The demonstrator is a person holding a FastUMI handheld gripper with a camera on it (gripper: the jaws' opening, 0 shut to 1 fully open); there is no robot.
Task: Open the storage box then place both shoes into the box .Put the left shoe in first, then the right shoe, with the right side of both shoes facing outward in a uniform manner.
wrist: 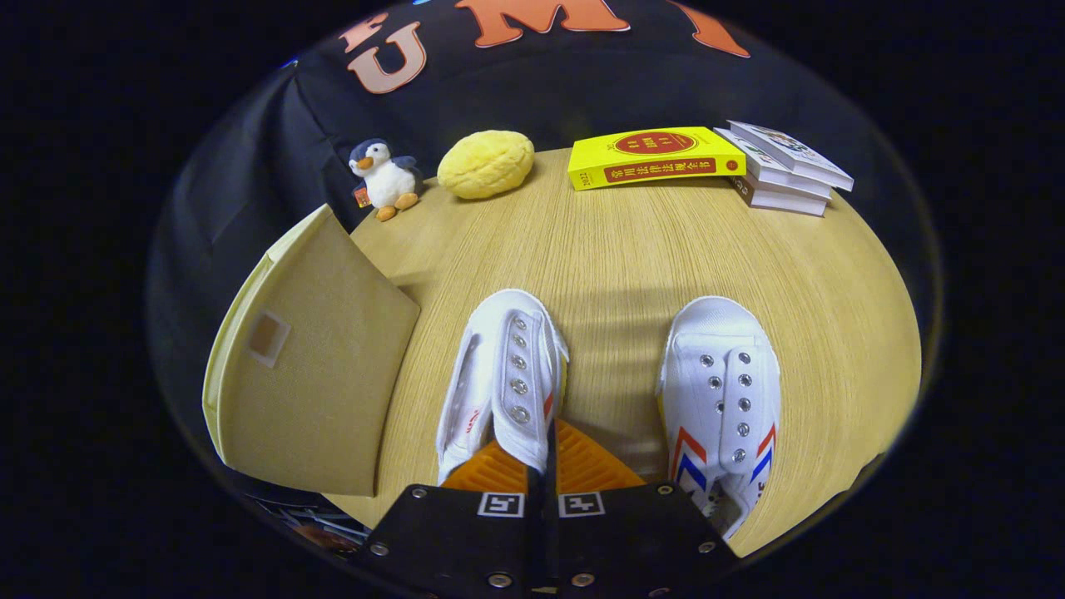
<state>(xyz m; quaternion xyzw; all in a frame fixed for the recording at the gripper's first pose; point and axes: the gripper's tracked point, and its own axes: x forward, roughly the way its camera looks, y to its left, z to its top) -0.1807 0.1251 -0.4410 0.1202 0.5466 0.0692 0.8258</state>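
Observation:
Two white canvas shoes lie on the wooden table (pixel 632 249), toes pointing away from me. The left-hand shoe (pixel 507 366) is tipped onto its side, and its heel-end rim runs in between my two fingers. My gripper (pixel 545 445) is shut on that rim. The right-hand shoe (pixel 724 383), with red and blue chevrons on its sides, stands flat to the right of my fingers, apart from them. The beige fabric storage box (pixel 308 374) stands left of the shoes with a panel bearing a small patch turned toward me. Its inside is hidden, so I cannot tell whether it is open.
Along the table's far edge sit a penguin plush (pixel 384 179), a yellow round plush (pixel 486 163), a yellow book (pixel 656 156) and a stack of books (pixel 786 169). Bare tabletop stretches between the shoes and these things.

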